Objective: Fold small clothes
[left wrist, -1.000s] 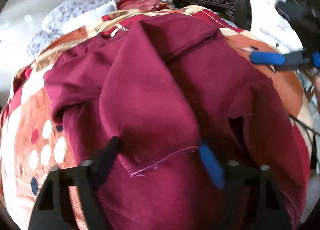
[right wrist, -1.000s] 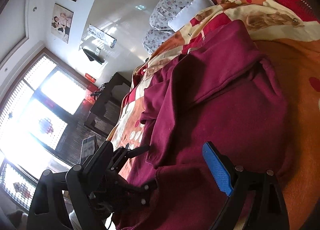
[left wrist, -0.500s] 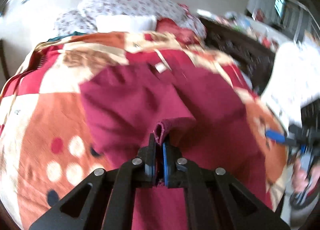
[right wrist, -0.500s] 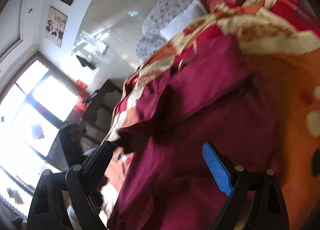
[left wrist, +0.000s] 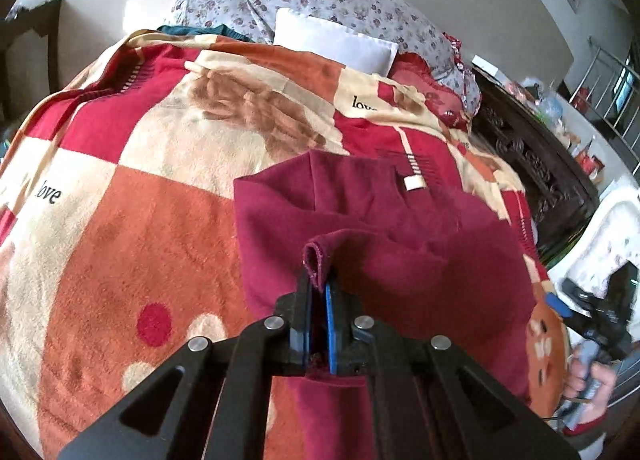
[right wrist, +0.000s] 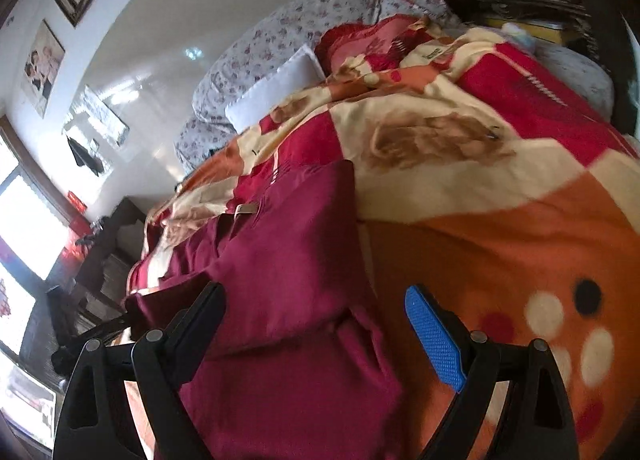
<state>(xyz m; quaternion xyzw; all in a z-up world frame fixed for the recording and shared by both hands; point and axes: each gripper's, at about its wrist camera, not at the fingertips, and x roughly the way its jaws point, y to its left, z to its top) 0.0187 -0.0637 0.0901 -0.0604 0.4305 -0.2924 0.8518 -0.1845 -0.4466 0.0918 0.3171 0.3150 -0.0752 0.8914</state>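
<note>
One maroon garment (left wrist: 360, 228) lay on the blanket-covered bed (left wrist: 140, 200), partly folded, with layers already overlapping. The left gripper (left wrist: 318, 300) had its jaws clamped on a hemmed edge, lifted off the pile. The right gripper (right wrist: 316, 324) hung over the cloth, jaws wide and empty. Judging by the loose, uneven layers, more folds remained.

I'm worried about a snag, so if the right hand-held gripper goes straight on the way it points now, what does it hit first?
Most likely the maroon garment. The right hand-held gripper is open and angled down, and the cloth lies right ahead between its fingers, with the blanket beside it. Depth is hard to judge in this fisheye view.
</note>
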